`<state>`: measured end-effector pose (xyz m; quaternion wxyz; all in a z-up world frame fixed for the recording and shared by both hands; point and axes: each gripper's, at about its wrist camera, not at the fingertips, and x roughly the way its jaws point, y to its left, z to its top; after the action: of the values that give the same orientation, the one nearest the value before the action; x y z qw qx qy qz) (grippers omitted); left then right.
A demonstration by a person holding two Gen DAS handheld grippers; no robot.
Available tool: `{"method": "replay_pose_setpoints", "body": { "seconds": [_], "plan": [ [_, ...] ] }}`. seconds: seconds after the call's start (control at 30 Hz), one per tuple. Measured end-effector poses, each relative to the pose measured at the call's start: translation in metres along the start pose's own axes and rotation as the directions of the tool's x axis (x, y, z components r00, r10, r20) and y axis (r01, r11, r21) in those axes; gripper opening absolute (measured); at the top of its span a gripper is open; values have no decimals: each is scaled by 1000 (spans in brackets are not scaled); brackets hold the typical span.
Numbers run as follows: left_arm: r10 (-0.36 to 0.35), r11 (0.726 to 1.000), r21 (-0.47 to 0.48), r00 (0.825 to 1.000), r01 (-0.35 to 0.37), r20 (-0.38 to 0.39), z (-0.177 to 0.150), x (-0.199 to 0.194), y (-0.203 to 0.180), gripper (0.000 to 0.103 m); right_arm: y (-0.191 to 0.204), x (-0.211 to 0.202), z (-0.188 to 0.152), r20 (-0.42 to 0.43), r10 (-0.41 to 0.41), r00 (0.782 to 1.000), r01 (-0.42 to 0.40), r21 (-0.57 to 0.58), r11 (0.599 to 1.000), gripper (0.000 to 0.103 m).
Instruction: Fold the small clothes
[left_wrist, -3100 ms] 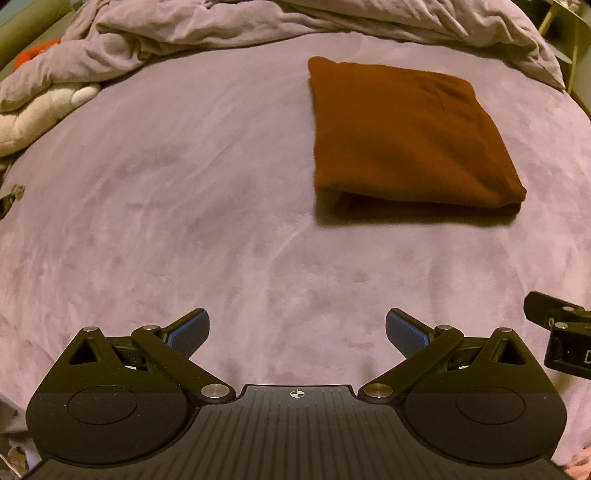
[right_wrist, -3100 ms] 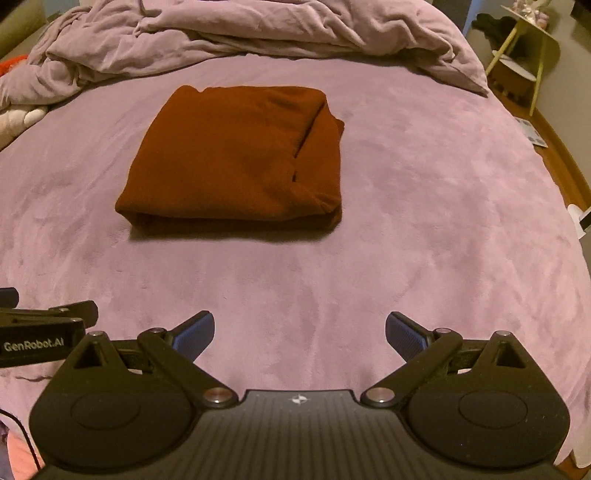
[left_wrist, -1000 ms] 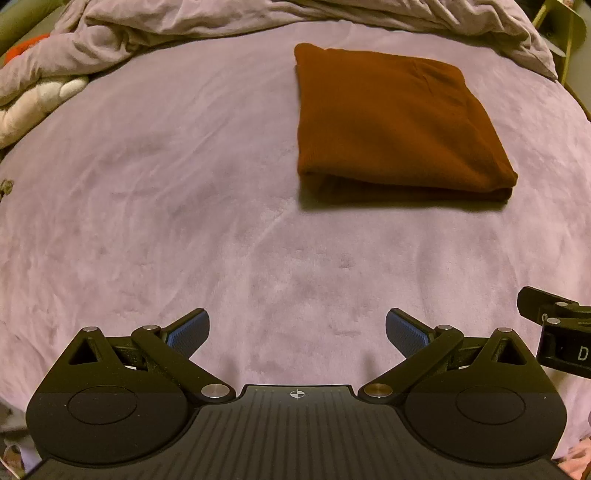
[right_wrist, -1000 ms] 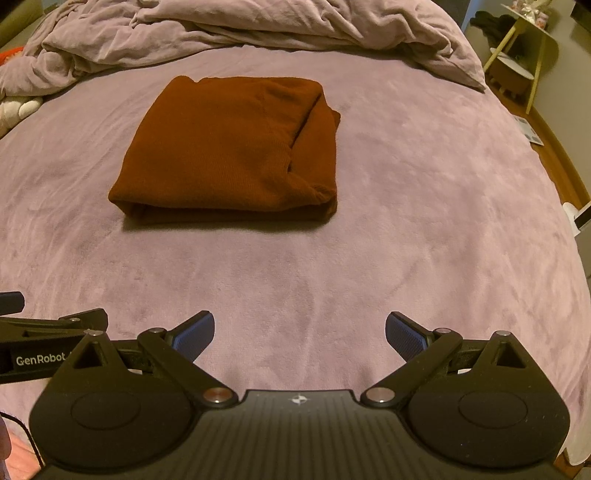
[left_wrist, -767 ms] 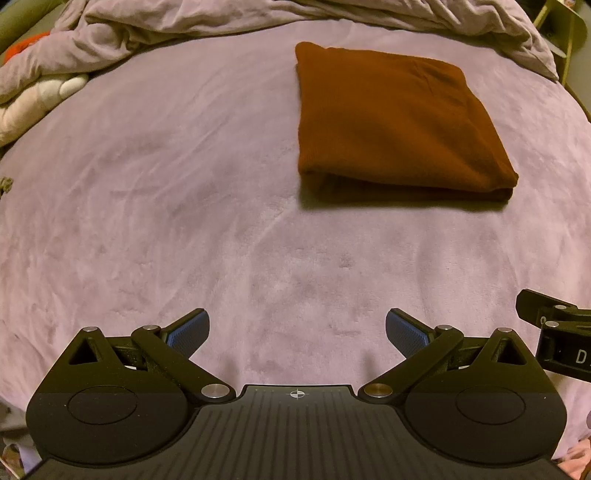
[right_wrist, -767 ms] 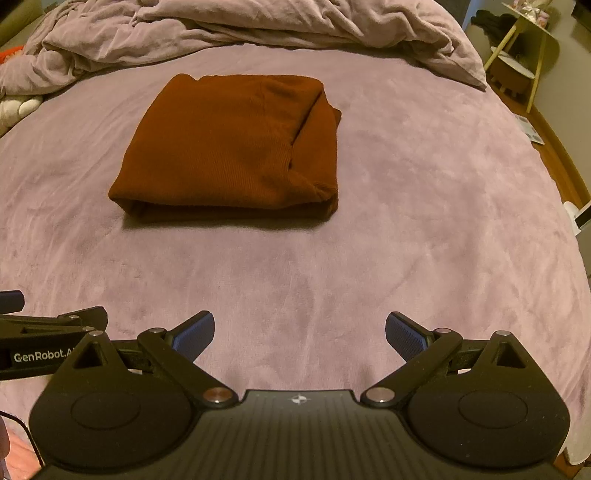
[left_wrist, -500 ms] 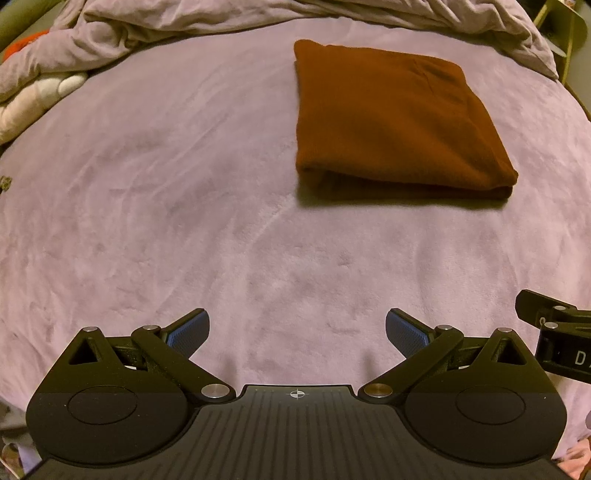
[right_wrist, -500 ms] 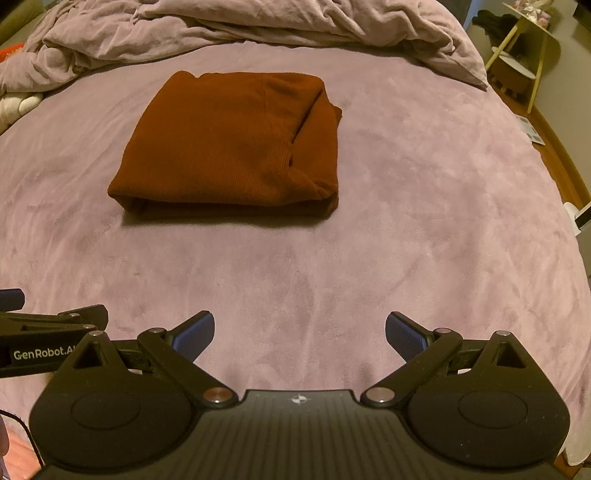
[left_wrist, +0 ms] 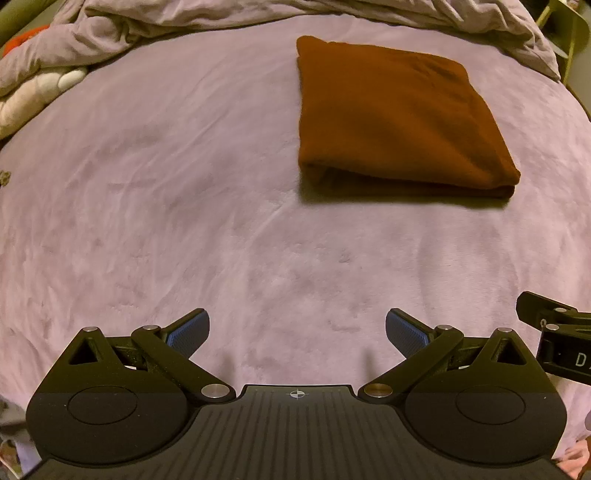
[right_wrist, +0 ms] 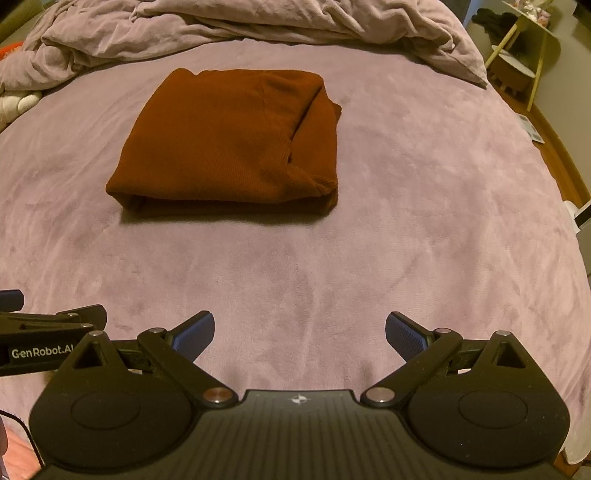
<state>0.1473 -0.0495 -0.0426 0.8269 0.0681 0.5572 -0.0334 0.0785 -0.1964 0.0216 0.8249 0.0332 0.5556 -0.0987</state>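
Lying folded: the rust-brown garment (left_wrist: pixel 399 114) (right_wrist: pixel 229 144) is seen as a flat rectangle on the mauve bedspread (left_wrist: pixel 184 206) (right_wrist: pixel 424 229), its thick folded edge turned toward both cameras.
Left gripper (left_wrist: pixel 294 329): held wide apart, nothing gripped, well short of the garment.
Right gripper (right_wrist: pixel 300 329): spread equally wide, nothing gripped.
Open room: bare bedspread is seen between garment and grippers.
Far edge: bounded by a crumpled duvet (left_wrist: pixel 229 14) (right_wrist: pixel 280 20).
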Motion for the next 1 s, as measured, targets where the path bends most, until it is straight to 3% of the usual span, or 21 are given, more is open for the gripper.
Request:
{"method": "replay_pose_setpoints", "body": {
  "seconds": [1.0],
  "plan": [
    [-13,1000,-8,999,13,-34,-1,6,1,103,-3,5,-2,-21,-2,1000,2,5,1000,99]
  ]
}}
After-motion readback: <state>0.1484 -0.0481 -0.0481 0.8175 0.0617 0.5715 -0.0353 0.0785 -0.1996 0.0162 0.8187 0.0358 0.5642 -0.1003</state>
